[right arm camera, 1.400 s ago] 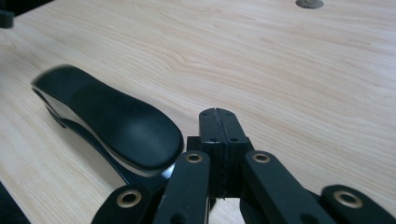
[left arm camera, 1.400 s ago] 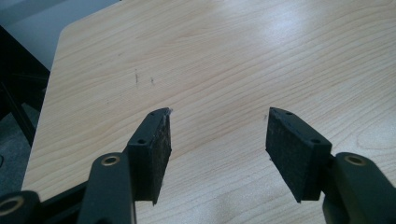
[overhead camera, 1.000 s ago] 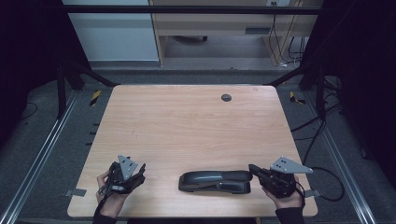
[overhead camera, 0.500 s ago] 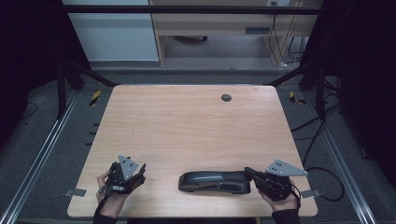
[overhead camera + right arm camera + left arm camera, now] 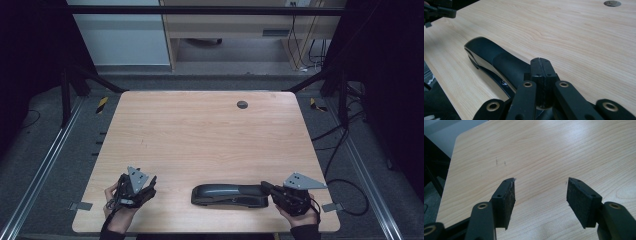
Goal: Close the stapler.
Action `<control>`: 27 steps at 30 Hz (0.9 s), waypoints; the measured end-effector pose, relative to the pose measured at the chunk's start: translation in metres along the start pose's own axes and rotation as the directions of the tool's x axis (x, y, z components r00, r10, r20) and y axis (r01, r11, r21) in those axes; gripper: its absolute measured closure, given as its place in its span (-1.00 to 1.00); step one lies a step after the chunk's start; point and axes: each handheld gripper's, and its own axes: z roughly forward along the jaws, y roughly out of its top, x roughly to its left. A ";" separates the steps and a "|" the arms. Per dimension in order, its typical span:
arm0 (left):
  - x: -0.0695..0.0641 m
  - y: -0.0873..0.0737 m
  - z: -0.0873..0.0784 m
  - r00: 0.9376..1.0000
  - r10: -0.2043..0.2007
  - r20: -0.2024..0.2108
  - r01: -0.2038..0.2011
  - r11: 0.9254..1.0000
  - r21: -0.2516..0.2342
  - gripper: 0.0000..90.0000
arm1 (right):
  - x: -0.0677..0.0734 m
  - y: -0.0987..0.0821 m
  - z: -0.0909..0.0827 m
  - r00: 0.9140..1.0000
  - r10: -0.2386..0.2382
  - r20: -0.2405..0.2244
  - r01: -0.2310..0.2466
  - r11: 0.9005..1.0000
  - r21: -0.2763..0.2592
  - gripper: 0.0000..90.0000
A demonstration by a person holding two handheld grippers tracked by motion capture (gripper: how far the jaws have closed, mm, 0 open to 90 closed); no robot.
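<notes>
R gripper (image 5: 267,188), jaws pressed together w/ nothing between, has slid in to the stapler (image 5: 230,195) end, likely to press it; L gripper (image 5: 142,184) waits, jaws apart

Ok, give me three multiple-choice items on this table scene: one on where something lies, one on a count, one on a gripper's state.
1. Where does the black stapler lie on the table?
A. near the front edge, by the right gripper
B. at the far edge, by the round hole
C. at the left edge, beside the left gripper

2. How many staplers lie on the table?
A. three
B. two
C. one

3. How do the left gripper's jaws stand?
A. shut on the stapler
B. open, bare wood between them
C. shut on nothing

Answers: 1 A, the high view shows it near the front edge, its end at the right gripper. 2 C, a single one lies there. 3 B, the left gripper has a wide gap with bare wood behind.
</notes>
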 end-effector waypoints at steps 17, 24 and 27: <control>0.000 0.000 0.001 1.000 0.001 -0.001 -0.001 1.000 0.005 -0.13 | -0.002 -0.008 0.005 1.000 -0.015 0.006 0.015 1.000 0.027 1.00; 0.000 0.000 0.000 1.000 0.003 -0.002 -0.003 1.000 0.003 -0.13 | -0.004 -0.008 0.005 1.000 -0.014 -0.003 0.014 1.000 0.024 1.00; 0.000 0.000 0.000 1.000 0.001 -0.002 -0.001 1.000 0.001 -0.13 | -0.003 -0.007 0.005 1.000 -0.023 0.000 0.023 0.999 0.022 1.00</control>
